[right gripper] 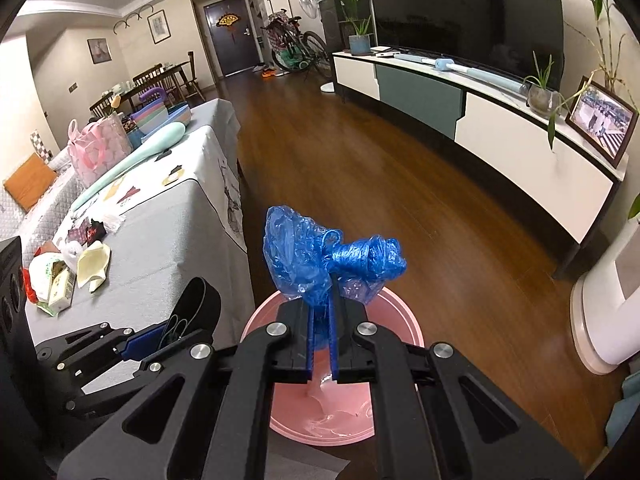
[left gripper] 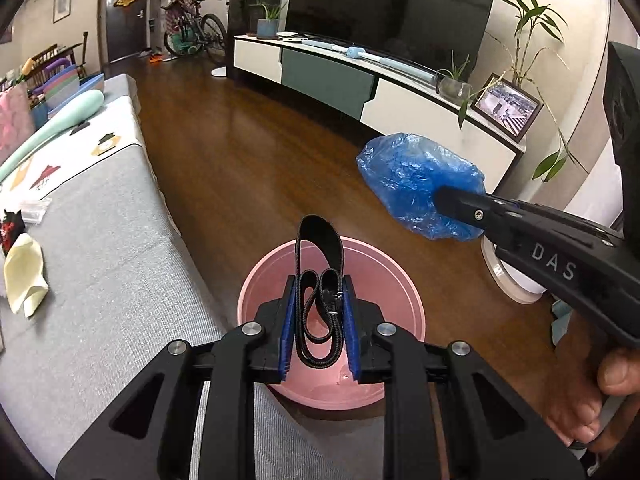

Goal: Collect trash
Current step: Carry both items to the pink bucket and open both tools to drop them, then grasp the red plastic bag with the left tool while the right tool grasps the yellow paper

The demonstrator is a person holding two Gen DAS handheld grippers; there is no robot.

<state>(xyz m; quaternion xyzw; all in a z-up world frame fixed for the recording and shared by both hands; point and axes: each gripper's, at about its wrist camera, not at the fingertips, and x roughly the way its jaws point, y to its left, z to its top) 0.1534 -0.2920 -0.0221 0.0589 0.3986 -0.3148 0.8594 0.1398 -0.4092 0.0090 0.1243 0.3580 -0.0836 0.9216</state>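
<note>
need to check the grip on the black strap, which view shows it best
The left wrist view: the black strap stands folded between the left gripper's blue pads, above the pink bin. The right wrist view shows only its looped top from the side, the pinch mostly hidden.

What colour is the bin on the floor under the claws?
Pink: the bin shows best in the right wrist view, beside the grey-covered table.
</note>
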